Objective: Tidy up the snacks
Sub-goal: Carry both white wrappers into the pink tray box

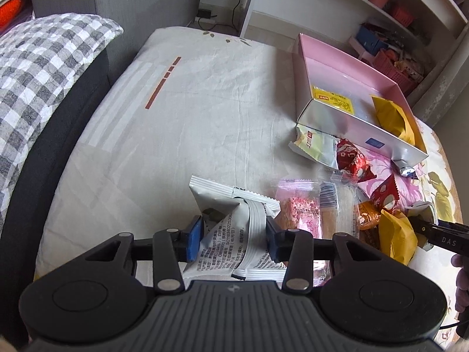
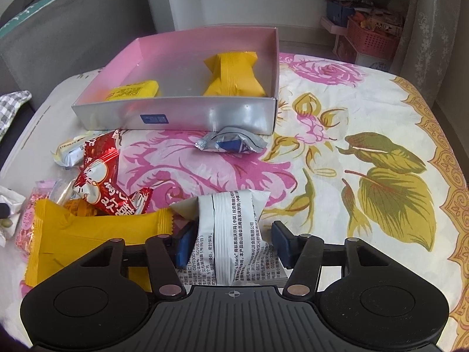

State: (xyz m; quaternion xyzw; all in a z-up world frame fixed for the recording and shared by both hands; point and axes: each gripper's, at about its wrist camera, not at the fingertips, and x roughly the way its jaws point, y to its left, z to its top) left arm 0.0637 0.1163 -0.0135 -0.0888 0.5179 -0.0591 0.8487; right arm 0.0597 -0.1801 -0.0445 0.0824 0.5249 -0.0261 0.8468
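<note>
Nearest to the left wrist camera, the left gripper (image 1: 234,234) pinches a white snack packet (image 1: 231,228): both blue pads press into its sides and the wrapper is creased between them. In the right wrist view, the right gripper (image 2: 231,240) straddles another white packet with black print (image 2: 228,228); the left pad touches its edge, but a gap shows beside the right pad, so I judge that the jaws are not yet pressed on it. Just beside this packet lies a yellow packet (image 2: 88,234), and behind it is a loose pile with red wrappers (image 2: 99,176), a pink packet (image 1: 299,208) and a pale green packet (image 1: 313,143), all on the flowered cloth (image 2: 381,176). A little farther, a small silver and blue wrapper (image 2: 231,143) rests against the front wall of the pink box (image 2: 176,117). Inside the box there are only two things, a yellow packet (image 2: 234,76) and a flat yellow bar (image 2: 134,91); most of its floor is bare. So the work seems to be in an early stage: two snacks are put away, and around nine or more are left outside, including the two under the grippers. Behind the box, white shelves (image 1: 381,14) hold baskets.
</note>
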